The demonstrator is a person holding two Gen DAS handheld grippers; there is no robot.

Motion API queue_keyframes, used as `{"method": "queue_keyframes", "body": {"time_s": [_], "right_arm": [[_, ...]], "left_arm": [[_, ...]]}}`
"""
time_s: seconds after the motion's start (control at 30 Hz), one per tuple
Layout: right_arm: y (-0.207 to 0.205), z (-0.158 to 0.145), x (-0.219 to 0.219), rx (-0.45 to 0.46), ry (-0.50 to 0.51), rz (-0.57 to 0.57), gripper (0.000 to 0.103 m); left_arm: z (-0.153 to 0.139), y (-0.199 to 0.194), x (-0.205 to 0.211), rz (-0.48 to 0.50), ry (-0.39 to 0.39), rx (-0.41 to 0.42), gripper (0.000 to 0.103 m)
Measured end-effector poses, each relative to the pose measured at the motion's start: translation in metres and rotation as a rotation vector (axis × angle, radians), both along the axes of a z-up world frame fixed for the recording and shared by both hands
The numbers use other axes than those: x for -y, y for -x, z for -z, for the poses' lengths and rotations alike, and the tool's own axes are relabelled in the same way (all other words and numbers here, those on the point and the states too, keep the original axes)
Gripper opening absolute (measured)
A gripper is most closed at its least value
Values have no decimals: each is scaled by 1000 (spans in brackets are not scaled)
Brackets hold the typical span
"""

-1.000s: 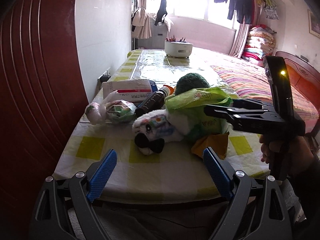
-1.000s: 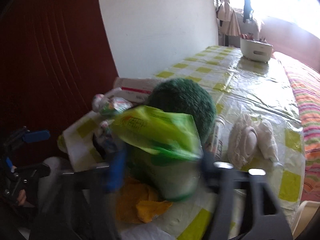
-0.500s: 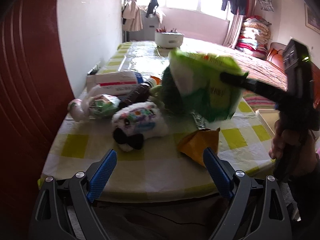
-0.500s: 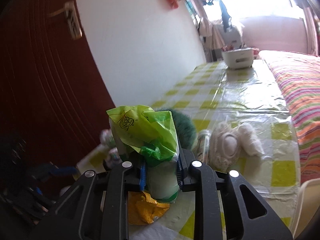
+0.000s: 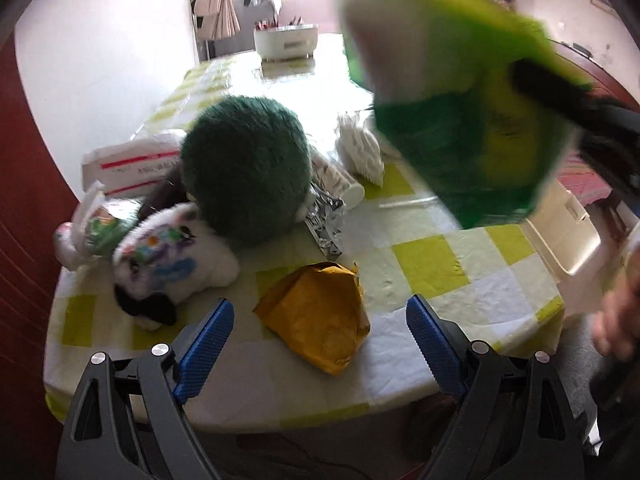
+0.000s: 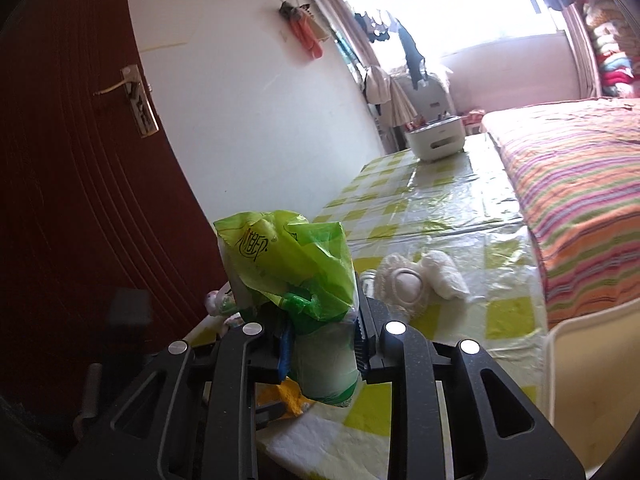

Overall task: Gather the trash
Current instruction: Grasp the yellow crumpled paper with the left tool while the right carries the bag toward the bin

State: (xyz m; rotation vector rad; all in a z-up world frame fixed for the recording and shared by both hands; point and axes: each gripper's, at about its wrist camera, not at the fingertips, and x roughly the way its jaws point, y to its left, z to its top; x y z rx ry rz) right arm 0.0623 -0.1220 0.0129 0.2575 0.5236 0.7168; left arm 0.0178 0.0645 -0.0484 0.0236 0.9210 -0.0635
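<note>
We hold the green bag (image 6: 288,264) clamped in the right gripper (image 6: 320,340), lifted above the bench (image 5: 424,264) | left gripper (image 5: 320,344) gapes wide over the yellow wrapper (image 5: 320,316)

Dark green plush ball (image 5: 246,170) and white plush toy (image 5: 172,256) touching on checkered counter (image 5: 428,264); white pot (image 6: 436,142) at far end; striped bed (image 6: 576,184) alongside

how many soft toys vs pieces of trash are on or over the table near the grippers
soft toys: 3 (green plush ball, white printed plush, cream plush)
trash: 3 (green bag held in right gripper, yellow wrapper, foil wrapper)
total: 6
</note>
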Motion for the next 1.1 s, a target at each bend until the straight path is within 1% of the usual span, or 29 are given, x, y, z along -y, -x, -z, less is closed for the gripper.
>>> {"method": "queue_keyframes", "body": {"time_s": [0.17, 0.2, 0.23, 0.27, 0.3, 0.37, 0.43, 0.47, 0.5, 0.53, 0.63, 0.7, 0.9, 1.1], "right_arm": [[5, 4, 20, -12, -13, 38, 25], [4, 5, 23, -16, -17, 46, 25], [3, 7, 27, -20, -21, 54, 25], [3, 9, 31, -25, -23, 60, 25], [3, 10, 35, -28, -26, 68, 26], [2, 12, 40, -32, -30, 84, 26], [2, 13, 48, -32, -35, 104, 26], [3, 14, 52, -32, -36, 115, 26], [3, 15, 57, -32, -36, 126, 26], [3, 15, 63, -31, -36, 141, 26], [4, 18, 77, -26, -31, 182, 26], [4, 19, 89, -23, -31, 211, 26], [8, 20, 122, -5, -30, 307, 26], [10, 29, 162, 3, -28, 440, 26]], "left_arm": [[10, -14, 1, -18, -7, -29, 84], [11, -16, 1, -14, -12, -32, 78], [13, -17, 2, -5, -13, -38, 68], [16, -19, 3, 10, -8, -54, 63], [17, -20, 4, 16, -2, -63, 51], [21, -22, 3, 19, 11, -70, 47], [20, -23, 3, 25, 5, -60, 42], [20, -23, 3, 29, 1, -55, 41], [19, -22, 4, 30, -3, -45, 38], [17, -21, 4, 30, -4, -32, 33], [11, -20, 10, 47, -8, -10, 29], [7, -17, 13, 52, -19, 2, 29], [-2, -14, 37, 108, -63, 42, 28], [-14, -13, 65, 184, -60, 69, 28]]}}
